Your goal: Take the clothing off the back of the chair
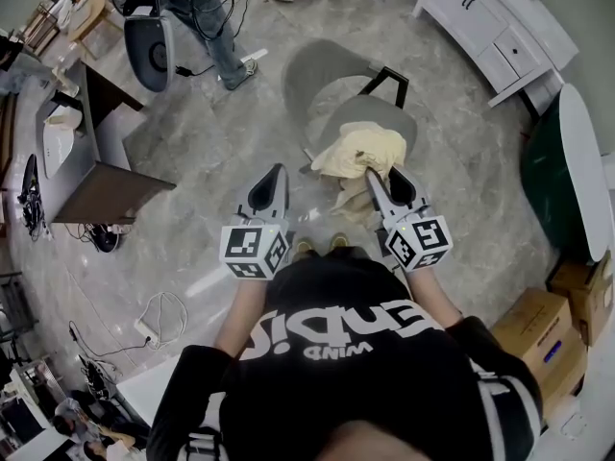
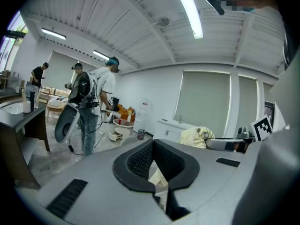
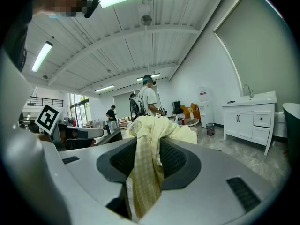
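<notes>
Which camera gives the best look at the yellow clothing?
The right gripper view: the yellow clothing hangs close up, pinched in the jaws. The head view shows it bunched on the chair; the left gripper view, only a distant lump.

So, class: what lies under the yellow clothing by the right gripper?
Beneath the yellow clothing stands the grey chair; its seat and black frame are visible. The backrest's near edge is covered by the cloth, which the right gripper pinches.

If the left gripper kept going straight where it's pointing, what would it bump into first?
Probably the grey chair. The left gripper aims just left of the yellow clothing, across bare floor, toward its seat. Depth is unclear, so it might slip past.
</notes>
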Demonstrator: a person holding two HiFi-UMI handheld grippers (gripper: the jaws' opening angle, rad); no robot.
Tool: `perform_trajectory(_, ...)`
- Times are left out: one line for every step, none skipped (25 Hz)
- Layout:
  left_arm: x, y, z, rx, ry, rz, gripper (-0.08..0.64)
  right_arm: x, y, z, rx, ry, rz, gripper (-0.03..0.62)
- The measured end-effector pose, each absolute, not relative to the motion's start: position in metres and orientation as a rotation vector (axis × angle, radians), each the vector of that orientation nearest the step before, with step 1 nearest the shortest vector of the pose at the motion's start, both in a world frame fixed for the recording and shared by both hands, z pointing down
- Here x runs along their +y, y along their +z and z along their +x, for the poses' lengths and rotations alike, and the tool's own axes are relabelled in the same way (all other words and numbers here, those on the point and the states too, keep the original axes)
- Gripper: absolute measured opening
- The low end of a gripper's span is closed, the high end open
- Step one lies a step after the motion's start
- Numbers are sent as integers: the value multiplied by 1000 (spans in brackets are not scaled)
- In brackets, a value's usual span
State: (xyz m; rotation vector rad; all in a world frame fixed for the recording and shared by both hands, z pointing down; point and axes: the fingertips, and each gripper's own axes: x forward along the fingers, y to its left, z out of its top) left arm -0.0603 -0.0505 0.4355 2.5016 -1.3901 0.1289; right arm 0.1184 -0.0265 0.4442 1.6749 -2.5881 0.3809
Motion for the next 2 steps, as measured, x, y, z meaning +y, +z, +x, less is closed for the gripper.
perform_trajectory(-50, 435, -60, -1391, 129, 2500, 15, -27, 444, 118, -2590, 382, 1673, 139)
perform_trajectory(-49, 435, -60, -1392, 129, 2498, 15, -27, 444, 118, -2592, 384, 1670, 138)
